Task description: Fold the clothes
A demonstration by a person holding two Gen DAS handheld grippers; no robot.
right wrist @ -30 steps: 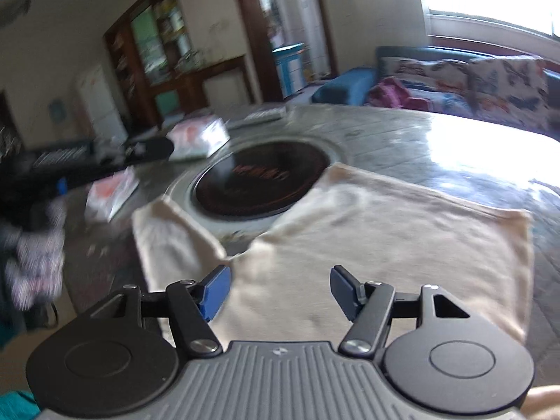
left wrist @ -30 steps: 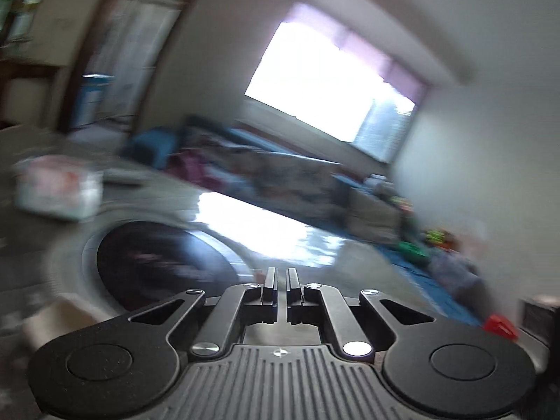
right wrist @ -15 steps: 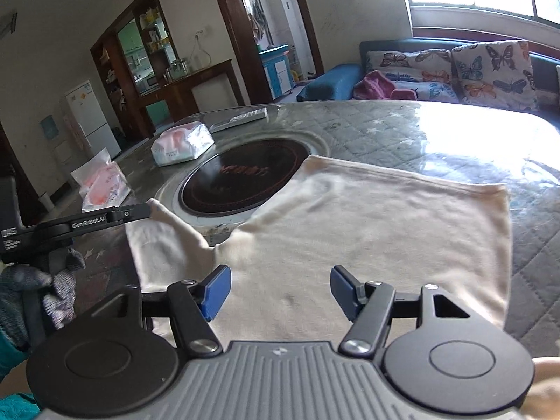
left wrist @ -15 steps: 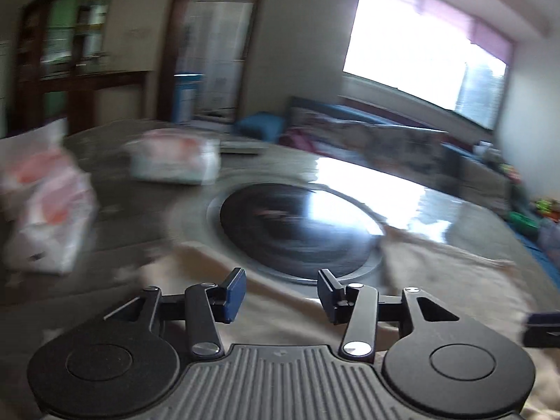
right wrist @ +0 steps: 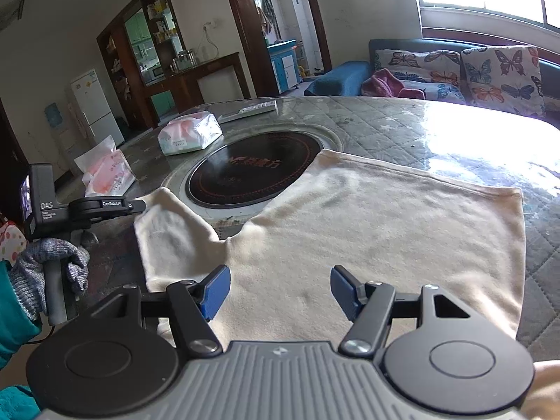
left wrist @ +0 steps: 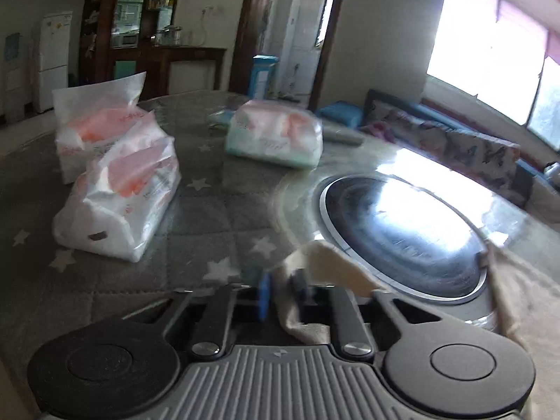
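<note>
While the cream shirt (right wrist: 367,217) lies flat, unfolded, left gripper (left wrist: 280,292) pinches its sleeve (left wrist: 325,262); right gripper (right wrist: 280,290) gapes empty.

The shirt (right wrist: 367,231) is plain cream, unpatterned. The table cover (left wrist: 196,217) beneath it is grey, quilted in diamonds and dotted with pale stars. The round cooktop (right wrist: 252,171) set into the table is glossy black with a thin red ring and red lettering, edged in silver. Three tissue packs (left wrist: 119,196) are white with orange-pink print; one (left wrist: 274,138) has a mint-green base. The right gripper (right wrist: 280,292) is black and grey with blue finger pads (right wrist: 215,290). The hand (right wrist: 49,266) wears a speckled grey knit glove above a teal sleeve. The sofa cushions (right wrist: 500,73) are pale with multicoloured butterflies. The fridge (right wrist: 94,105) is white.
</note>
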